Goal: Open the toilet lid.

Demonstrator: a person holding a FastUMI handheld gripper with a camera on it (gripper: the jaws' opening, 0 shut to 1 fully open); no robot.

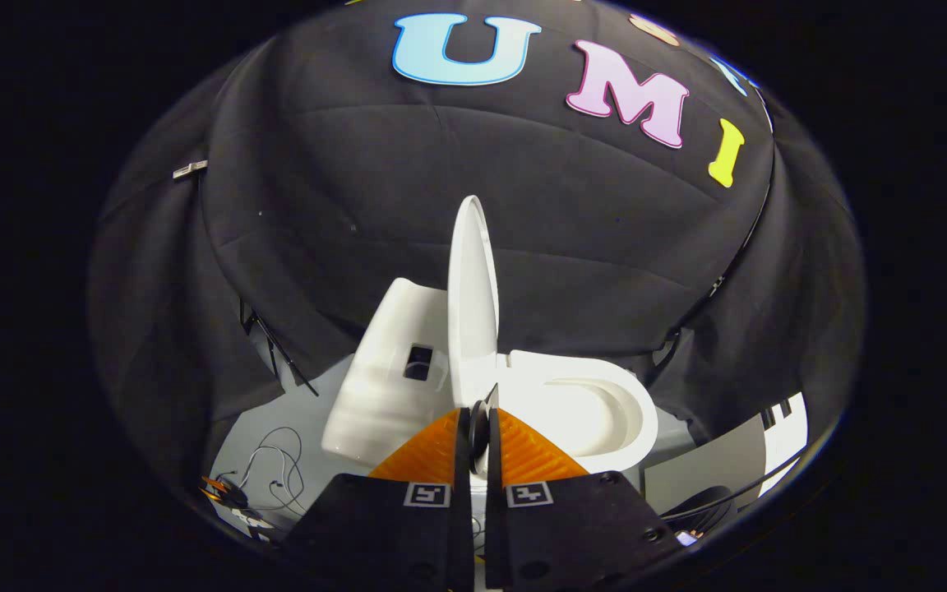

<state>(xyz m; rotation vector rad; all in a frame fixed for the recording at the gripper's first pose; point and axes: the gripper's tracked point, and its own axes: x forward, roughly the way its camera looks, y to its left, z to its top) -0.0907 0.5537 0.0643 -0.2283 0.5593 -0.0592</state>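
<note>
Gripper view: rides low behind the closed fingers (478, 419), facing the toilet (572, 403) close ahead, side-on.

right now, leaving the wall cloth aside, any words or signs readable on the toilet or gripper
Toilet: no text.
Raised lid: no text.
Gripper: two square black-and-white markers, patterns, not words; fingers close together at the lid's base, grip unclear.

Ahead: the tall white oval toilet lid (473, 304) stands straight up, right past the gripper (478, 419), whose fingers are almost closed.
Right: the white toilet bowl (605, 411) lies open, with room above it.
Left: the white tank (383, 378) blocks.
Floor, left: thin loose wires (272, 473) lie about.
</note>
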